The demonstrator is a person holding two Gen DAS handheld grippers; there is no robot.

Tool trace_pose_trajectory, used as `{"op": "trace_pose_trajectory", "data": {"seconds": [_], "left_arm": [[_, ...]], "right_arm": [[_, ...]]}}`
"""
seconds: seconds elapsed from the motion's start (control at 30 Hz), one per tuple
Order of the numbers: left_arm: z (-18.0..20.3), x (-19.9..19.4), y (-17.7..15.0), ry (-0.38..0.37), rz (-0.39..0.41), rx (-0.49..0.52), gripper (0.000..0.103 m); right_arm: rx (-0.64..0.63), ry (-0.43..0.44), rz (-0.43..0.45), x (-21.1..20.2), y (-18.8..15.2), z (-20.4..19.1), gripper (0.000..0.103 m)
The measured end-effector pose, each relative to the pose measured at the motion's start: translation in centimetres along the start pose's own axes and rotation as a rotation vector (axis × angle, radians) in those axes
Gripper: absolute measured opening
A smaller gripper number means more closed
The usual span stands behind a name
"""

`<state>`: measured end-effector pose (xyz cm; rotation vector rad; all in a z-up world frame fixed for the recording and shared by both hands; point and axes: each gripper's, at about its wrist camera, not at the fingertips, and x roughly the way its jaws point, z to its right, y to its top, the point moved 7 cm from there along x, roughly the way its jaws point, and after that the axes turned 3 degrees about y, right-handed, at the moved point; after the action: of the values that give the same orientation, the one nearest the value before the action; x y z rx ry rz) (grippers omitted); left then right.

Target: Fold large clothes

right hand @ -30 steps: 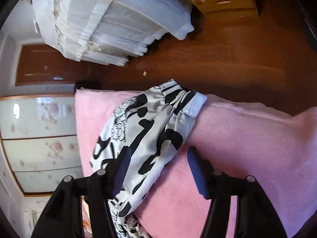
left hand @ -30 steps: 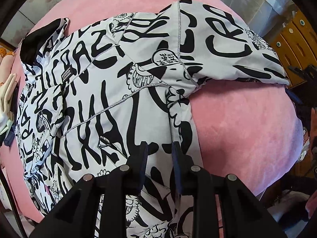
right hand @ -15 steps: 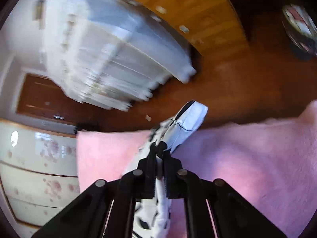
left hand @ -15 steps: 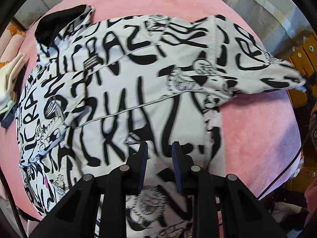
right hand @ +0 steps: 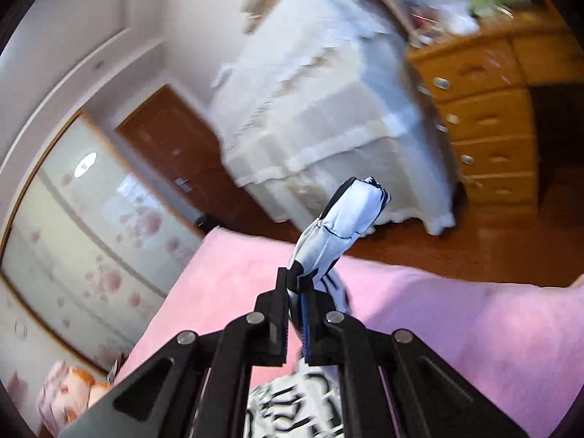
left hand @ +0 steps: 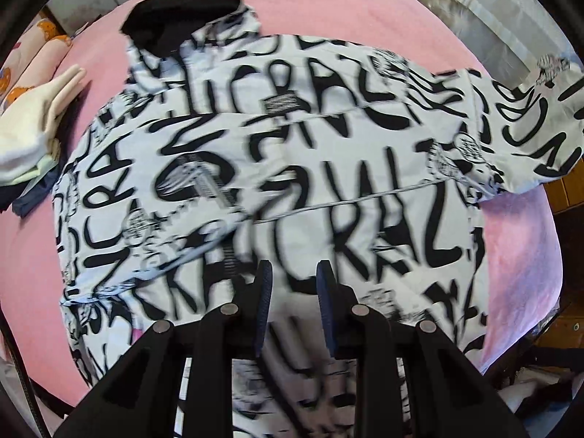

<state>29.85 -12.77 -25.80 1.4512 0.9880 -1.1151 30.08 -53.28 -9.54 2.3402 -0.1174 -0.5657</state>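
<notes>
Black jaws of the right gripper (right hand: 296,292), having just closed, pinch the cuff end of a sleeve (right hand: 343,226) of a white jacket with black lettering (left hand: 292,168), the cuff standing clear of the pink bedspread (right hand: 456,314) below. The left gripper (left hand: 294,284) hangs almost straight down over the jacket's lower body, jaws narrowly parted with nothing visibly caught between them, though blur leaves contact with the cloth uncertain. The jacket lies spread on the bed, black collar (left hand: 179,22) at the far edge, its other sleeve bunched against the body beside a heap of pale clothes (left hand: 33,124). Beyond stand a wooden chest of drawers (right hand: 489,120) and a white-draped piece of furniture (right hand: 328,102). Carrying the lifted sleeve well, by this view, means keeping the pinch firm, drawing it flat across the chest and laying it square before letting go, so no slack gathers at the shoulder.
</notes>
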Motion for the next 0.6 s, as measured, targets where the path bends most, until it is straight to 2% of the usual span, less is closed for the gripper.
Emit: {"op": "trace_pose_trajectory", "data": {"seconds": [0.1,0.23,0.47,0.6], "left_arm": [[-3.4,-0.2,-0.8,-0.010,-0.009,-0.035,0.023],[-7.3,-0.5,-1.7,-0.014,0.001,-0.064,0.023],[-13.5,-0.2,-3.2,-0.018,0.015,-0.144,0.023],[-16.1,0.0,-4.1,-0.024,0.013,-0.183,0.023]], "right_arm": [[-0.068,0.053,-0.023,-0.2,-2.5,-4.6,0.004],[-0.205,0.101,-0.068,-0.8,-7.5,-10.6,0.005],[-0.547,0.152,-0.195,-0.8,-20.8,-18.8,0.005],[-0.760,0.180,-0.275,-0.5,-28.5,-21.1,0.005]]}}
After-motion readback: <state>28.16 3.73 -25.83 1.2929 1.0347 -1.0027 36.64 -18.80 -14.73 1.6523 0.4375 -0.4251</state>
